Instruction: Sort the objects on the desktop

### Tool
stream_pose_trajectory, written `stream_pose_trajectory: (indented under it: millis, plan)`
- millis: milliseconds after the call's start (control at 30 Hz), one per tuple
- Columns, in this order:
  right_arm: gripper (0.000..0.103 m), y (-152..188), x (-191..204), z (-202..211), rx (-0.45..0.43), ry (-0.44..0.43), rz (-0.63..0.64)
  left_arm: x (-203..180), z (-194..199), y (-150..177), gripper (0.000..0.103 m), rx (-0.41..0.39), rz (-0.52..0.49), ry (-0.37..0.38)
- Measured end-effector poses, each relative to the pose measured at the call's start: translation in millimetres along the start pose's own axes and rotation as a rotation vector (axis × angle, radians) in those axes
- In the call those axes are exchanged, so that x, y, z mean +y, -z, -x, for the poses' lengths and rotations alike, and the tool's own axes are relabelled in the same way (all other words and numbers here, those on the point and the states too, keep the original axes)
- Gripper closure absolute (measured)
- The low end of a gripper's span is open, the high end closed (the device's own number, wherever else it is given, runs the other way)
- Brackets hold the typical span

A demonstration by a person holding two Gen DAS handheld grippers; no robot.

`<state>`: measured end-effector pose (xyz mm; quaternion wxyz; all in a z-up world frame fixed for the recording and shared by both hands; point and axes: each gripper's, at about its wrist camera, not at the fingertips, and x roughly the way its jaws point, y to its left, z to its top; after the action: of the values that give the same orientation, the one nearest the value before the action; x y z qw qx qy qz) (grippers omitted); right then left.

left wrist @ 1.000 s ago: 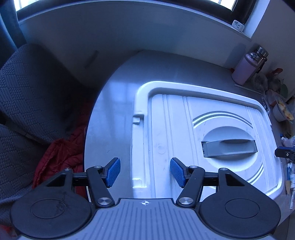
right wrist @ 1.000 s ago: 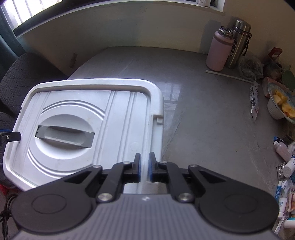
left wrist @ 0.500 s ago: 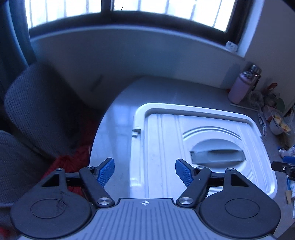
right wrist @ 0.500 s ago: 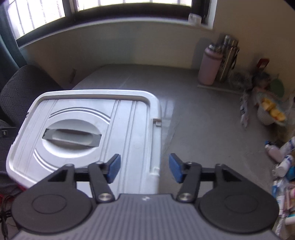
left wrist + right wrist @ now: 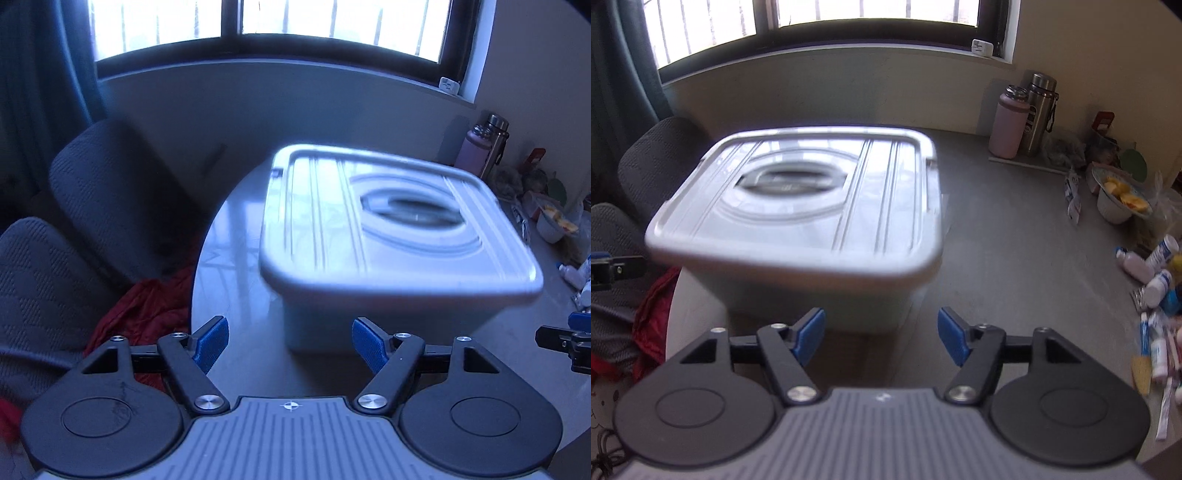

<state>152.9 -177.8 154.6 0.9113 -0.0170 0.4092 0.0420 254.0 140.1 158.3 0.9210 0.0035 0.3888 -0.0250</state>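
One white storage box (image 5: 798,236), lid on with a recessed grey handle (image 5: 792,181) and blurred in both views, sits on the grey tabletop (image 5: 1015,243) near its left edge. Two grippers face it, the left gripper (image 5: 290,341) and the right gripper (image 5: 881,334), each with blue-padded fingers spread wide and holding nothing. Two flasks (image 5: 1025,120) stand at the far wall, and a cluster of small bottles (image 5: 1156,273), too blurred to count, lies at the right.

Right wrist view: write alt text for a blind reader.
A lidded white plastic storage box sits blurred on the grey table, beyond the right gripper with jaws apart and empty. Small medicine bottles clutter the table's right edge; a pink flask stands behind.
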Motion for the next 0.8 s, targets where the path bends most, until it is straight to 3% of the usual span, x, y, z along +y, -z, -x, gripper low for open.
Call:
stream_pose_trajectory:
  millis: [133,333,533,800]
  plan:
    - [0.035,24.6,11.5,4.0,-0.030,0.012,0.015,-2.2,5.2,34.5,0.027,-0.027,-0.025,-0.047]
    - [0.035,50.9,24.7,1.6,-0.060,0.000,-0.010,-11.6,-0.7,69.3,0.027,-0.028,-0.063,-0.049]
    - [0.035,67.7,34.0,-2.1,-0.092,0.002,-0.022,-19.5,-9.7,87.4,0.027,-0.031,-0.089,-0.066]
    - [0.035,83.5,34.9,-7.5,-0.110,-0.002,-0.053,-13.8,-16.9,104.0,0.027,-0.026,-0.023,-0.028]
